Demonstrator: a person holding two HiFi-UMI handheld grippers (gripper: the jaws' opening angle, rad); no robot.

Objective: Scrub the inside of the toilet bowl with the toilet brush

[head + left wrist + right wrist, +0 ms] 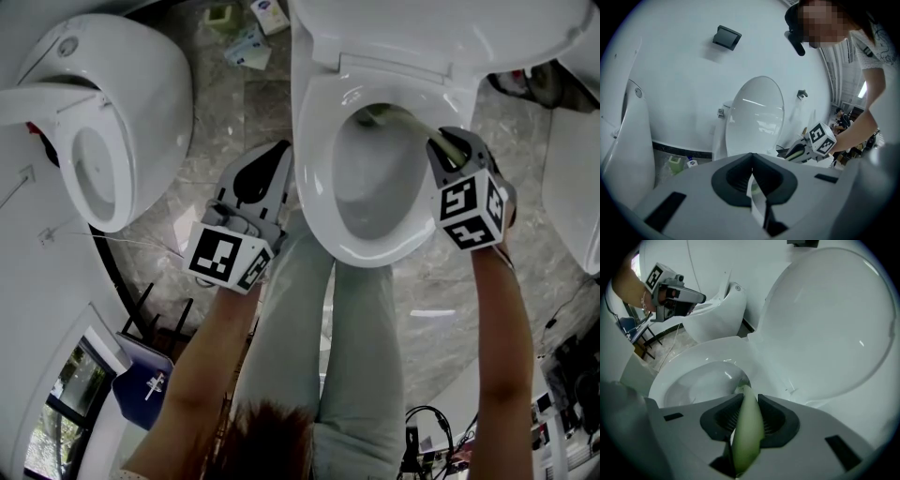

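**Right hand-held gripper** [749,420]: the jaws are clamped on the pale green handle of the toilet brush [746,437]. The handle runs out between the pads along the gripper's own line.

**Brush axis:** the long axis points forward and down, away from the person and into the toilet bowl [314,192]. In the head view the gripper sits over the bowl's right rim. The handle slants from there to the rear of the bowl, and its far end lies just under the back rim. The bristles are too dim to make out.

**Bowl and lid:** the open basin lies below the brush end and nearer the person. The lid [834,319] stands raised behind it.

**Left hand-held gripper** [751,180]: the jaws are pressed together with nothing between them. It is held outside the bowl, just beside the left outer edge and above the floor [234,112]. Whether it touches the porcelain cannot be told.

**Judgement:** the right hand is the working one, and scrubbing appears to be at the rear wall. The next stroke probably means sweeping the brush end round the inner wall and down toward the basin, with the handle angled steeply inward.
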